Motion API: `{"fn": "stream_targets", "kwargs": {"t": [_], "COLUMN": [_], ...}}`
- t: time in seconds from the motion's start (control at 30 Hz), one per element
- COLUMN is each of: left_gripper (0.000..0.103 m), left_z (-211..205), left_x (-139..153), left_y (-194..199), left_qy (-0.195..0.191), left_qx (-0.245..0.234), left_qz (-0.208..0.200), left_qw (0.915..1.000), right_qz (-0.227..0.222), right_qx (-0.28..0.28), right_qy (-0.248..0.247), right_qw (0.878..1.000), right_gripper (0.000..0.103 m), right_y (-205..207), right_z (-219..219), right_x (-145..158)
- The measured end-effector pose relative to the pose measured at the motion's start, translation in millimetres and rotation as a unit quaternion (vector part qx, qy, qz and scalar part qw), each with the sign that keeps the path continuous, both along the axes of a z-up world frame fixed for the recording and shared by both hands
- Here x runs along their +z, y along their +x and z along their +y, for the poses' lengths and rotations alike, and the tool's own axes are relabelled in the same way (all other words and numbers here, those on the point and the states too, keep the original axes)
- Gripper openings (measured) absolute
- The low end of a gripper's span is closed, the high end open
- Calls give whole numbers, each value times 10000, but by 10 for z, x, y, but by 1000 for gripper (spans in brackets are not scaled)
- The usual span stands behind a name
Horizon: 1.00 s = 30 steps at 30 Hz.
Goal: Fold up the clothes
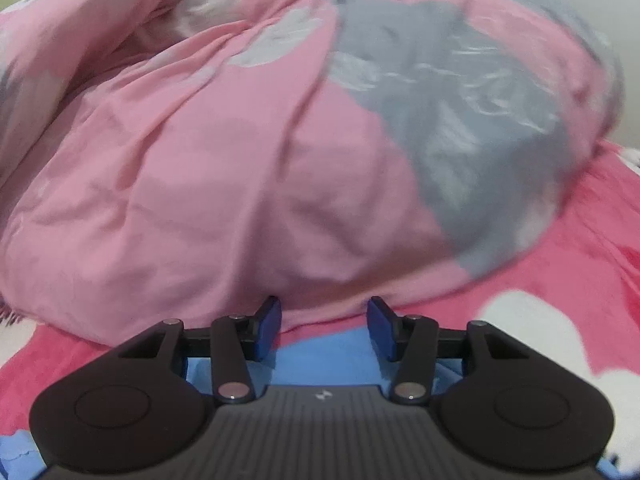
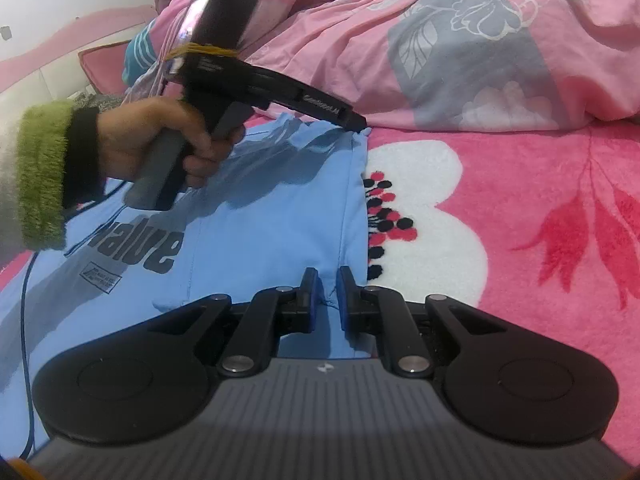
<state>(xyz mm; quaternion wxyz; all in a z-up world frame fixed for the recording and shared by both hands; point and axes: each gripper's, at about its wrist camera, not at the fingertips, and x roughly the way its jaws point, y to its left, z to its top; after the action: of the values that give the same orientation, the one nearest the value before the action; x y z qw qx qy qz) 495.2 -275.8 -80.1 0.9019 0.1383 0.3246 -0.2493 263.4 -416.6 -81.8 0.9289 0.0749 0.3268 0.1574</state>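
A light blue shirt [image 2: 256, 216] with dark lettering lies flat on the pink blanket. Its right edge runs away from my right gripper [image 2: 328, 300], whose blue pads stand close together with a pinch of the shirt's near edge between them. In the right wrist view a hand [image 2: 160, 140] holds my left gripper [image 2: 362, 126], its tip at the shirt's far right corner. Seen from the left wrist, the left gripper [image 1: 324, 328] is open, low over the blue cloth [image 1: 320, 364], with nothing between its fingers.
A bulky pink and grey flowered duvet [image 1: 240, 160] rises just beyond the left gripper and fills the back of the bed [image 2: 460, 40]. The pink blanket with white flowers [image 2: 540, 200] spreads to the right. A blue cable [image 2: 26, 320] runs along the left.
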Motion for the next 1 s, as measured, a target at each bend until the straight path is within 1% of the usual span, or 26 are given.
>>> {"fn": "stream_targets", "kwargs": {"t": [0.1, 0.17, 0.23, 0.27, 0.3, 0.43, 0.5, 0.57, 0.6, 0.63, 0.67, 0.7, 0.73, 0.8, 0.83, 0.9, 0.93, 1.0], "left_gripper": [45, 45, 45, 44, 43, 40, 33, 32, 32, 32, 32, 32, 31, 33, 35, 37, 37, 37], "left_z": [39, 90, 191, 250, 281, 257, 245, 232, 200, 152, 130, 132, 206, 461, 576, 773, 844, 888], "left_x": [7, 71, 169, 226, 260, 282, 293, 305, 284, 228, 174, 137, 152, 262, 325, 474, 534, 551], "left_y": [56, 20, -59, -120, -164, -266, -317, -368, -371, -355, -353, -329, -285, -219, -213, -275, -331, -518], "left_qy": [-143, -307, -591, -776, -918, -1186, -1318, -1448, -1390, -1171, -958, -824, -917, -1422, -1597, -1740, -1711, -1405], "left_qx": [241, 344, 347, 316, 243, -202, -424, -646, -724, -701, -597, -436, -205, 240, 365, 353, 298, 32], "left_qz": [38, 49, 12, -43, -14, 522, 789, 1055, 1098, 992, 847, 724, 638, 490, 456, 492, 493, 519], "left_qw": [9996, 9989, 9976, 9965, 9955, 9914, 9872, 9817, 9815, 9857, 9900, 9930, 9935, 9883, 9854, 9829, 9836, 9887], "right_qz": [-1, 1, 0, -2, -2, -2, -3, -2, -2, -4, -6, -7, -8, -9, -7, -4, -3, 0], "right_qx": [-1, 0, 1, 2, 3, 3, 3, 4, 4, 6, 8, 7, 7, 7, 6, 5, 5, 5], "right_qy": [13, 33, 32, 27, 24, 21, 23, 28, 25, 21, 23, 33, 42, 63, 78, 91, 94, 99], "right_qw": [10000, 10000, 10000, 10000, 10000, 10000, 10000, 10000, 10000, 10000, 10000, 10000, 10000, 10000, 10000, 10000, 10000, 10000], "right_gripper": [9, 9, 9, 9, 9, 9, 9, 9, 9, 9, 9, 9, 9, 9, 9, 9, 9, 9], "right_y": [2, 4, 4, 3, 4, 8, 11, 14, 16, 17, 17, 17, 17, 16, 17, 19, 20, 21], "right_z": [-5, -12, -13, -12, -12, -13, -14, -15, -15, -13, -14, -16, -18, -23, -26, -29, -29, -30], "right_x": [-3, -5, -4, -4, -4, -5, -6, -7, -8, -9, -9, -10, -11, -11, -9, -8, -9, -10]}}
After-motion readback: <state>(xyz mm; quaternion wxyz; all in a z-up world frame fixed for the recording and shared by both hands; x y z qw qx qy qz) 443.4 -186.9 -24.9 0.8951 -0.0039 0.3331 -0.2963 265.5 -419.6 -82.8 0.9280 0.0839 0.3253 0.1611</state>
